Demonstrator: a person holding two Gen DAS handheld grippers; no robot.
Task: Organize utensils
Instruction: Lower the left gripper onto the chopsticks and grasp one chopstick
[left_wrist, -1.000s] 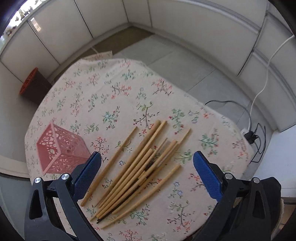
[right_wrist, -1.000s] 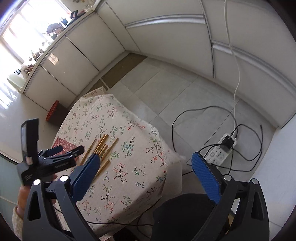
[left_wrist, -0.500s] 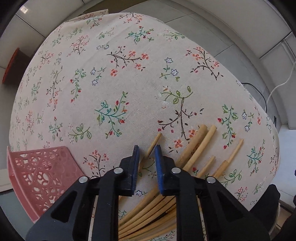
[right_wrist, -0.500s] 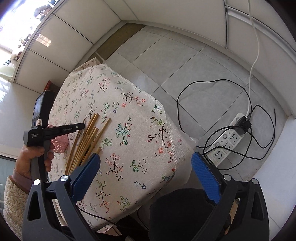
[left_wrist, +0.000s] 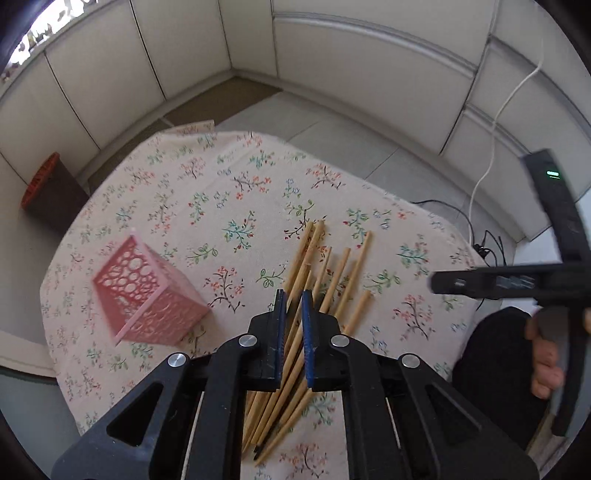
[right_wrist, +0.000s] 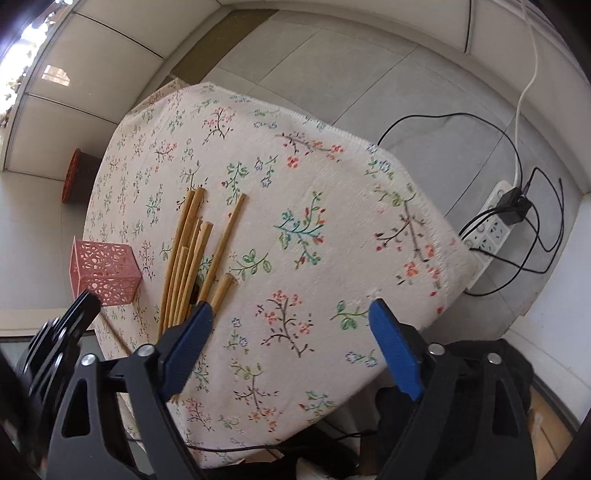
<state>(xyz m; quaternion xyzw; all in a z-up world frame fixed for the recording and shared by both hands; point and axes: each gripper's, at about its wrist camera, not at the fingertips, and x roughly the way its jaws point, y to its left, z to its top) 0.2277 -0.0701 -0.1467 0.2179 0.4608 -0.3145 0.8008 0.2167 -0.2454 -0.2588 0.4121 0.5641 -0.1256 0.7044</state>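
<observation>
Wooden chopsticks (left_wrist: 334, 280) lie fanned beside pink basket (left_wrist: 146, 291).

The right gripper (right_wrist: 291, 332) hangs over the near part of the cloth (right_wrist: 332, 206), its blue pads (right_wrist: 393, 349) spread wide with nothing between them. Just beyond the left pad lies a loose bundle of chopsticks (right_wrist: 192, 254), fanned out and pointing away from the tongs; the near ends pass behind that pad. Left of the bundle, close by but apart from it, a pink basket (right_wrist: 103, 267) stands upright on the cloth. At the far left, beside the tongs, part of the left gripper (right_wrist: 61, 332) shows, blurred. Off to the right, on the floor, sits a power strip (right_wrist: 493, 229) with black cables.
</observation>
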